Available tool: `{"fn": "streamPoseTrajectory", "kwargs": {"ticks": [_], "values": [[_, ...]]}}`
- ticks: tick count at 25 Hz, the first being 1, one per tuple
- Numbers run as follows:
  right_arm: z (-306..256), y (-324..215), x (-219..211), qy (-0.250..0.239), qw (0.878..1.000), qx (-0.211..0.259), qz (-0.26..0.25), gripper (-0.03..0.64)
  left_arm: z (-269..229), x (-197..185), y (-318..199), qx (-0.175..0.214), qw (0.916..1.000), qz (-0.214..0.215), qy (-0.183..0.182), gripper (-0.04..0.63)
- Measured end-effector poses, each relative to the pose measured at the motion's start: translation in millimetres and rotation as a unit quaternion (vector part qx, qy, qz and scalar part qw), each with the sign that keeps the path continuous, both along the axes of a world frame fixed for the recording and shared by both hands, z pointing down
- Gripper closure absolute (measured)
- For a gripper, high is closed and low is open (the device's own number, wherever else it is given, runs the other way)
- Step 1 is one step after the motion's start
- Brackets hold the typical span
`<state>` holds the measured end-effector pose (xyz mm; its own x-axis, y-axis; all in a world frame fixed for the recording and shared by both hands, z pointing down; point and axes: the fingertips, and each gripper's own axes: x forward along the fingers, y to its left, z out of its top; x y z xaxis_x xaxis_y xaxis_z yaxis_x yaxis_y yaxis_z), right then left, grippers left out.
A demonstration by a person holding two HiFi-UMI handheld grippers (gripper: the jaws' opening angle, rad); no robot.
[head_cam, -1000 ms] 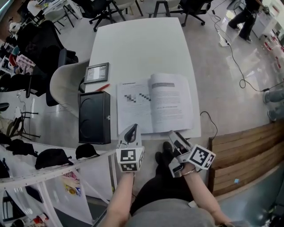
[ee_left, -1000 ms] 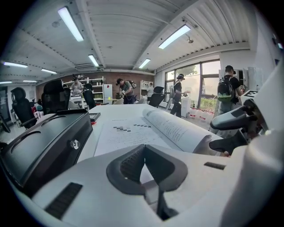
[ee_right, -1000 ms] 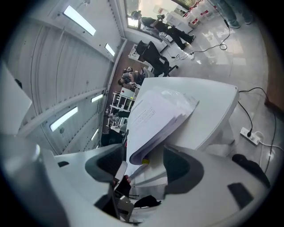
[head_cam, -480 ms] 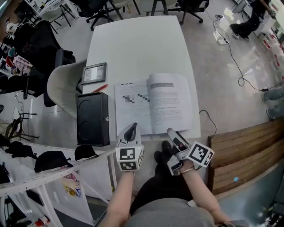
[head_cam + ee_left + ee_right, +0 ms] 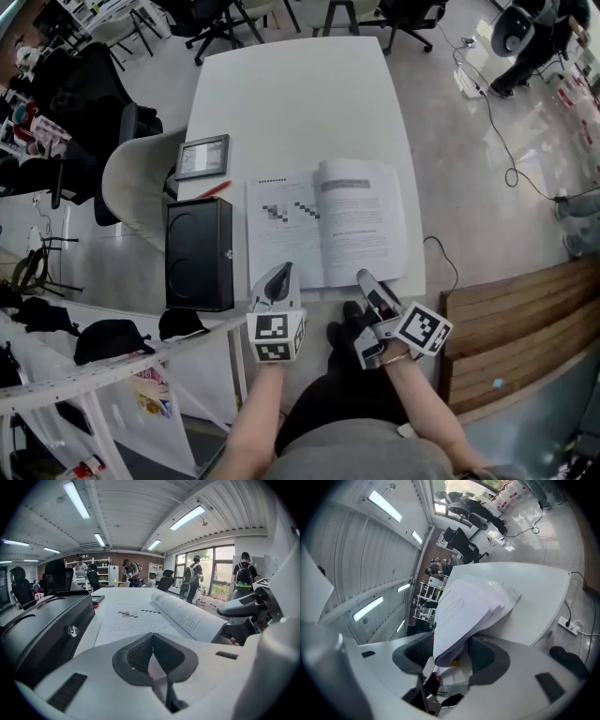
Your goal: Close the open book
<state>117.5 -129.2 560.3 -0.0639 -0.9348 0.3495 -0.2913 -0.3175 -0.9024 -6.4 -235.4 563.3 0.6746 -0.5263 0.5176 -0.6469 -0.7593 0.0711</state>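
The open book (image 5: 323,220) lies flat on the white table (image 5: 291,94) near its front edge, and its right-hand pages bulge up. My left gripper (image 5: 280,272) rests shut at the lower edge of the left page (image 5: 140,618), with nothing between its jaws (image 5: 152,637). My right gripper (image 5: 367,279) sits at the book's lower right corner. Its jaws are closing with a lifted sheaf of right-hand pages (image 5: 464,606) between them. The pads (image 5: 487,656) stand wider than the sheaf and do not clamp it.
A black box (image 5: 198,253) stands left of the book, close to my left gripper. Behind it lie a red pen (image 5: 215,187) and a small framed tablet (image 5: 203,156). A pale chair (image 5: 131,183) is at the table's left. A cable (image 5: 441,253) hangs off the right edge.
Both grippers and the book stay where they were. Only the head view shifts slightly.
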Motion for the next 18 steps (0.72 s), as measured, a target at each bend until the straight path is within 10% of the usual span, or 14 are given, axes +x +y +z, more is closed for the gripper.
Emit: {"fn": "streamPoseTrajectory", "kwargs": {"ticks": [18], "values": [[-31,-8,-10,0.172,0.982,0.014,-0.070,0.565,2,2,-1,0.002,1.0000,-0.006,-0.007,0.589]]}}
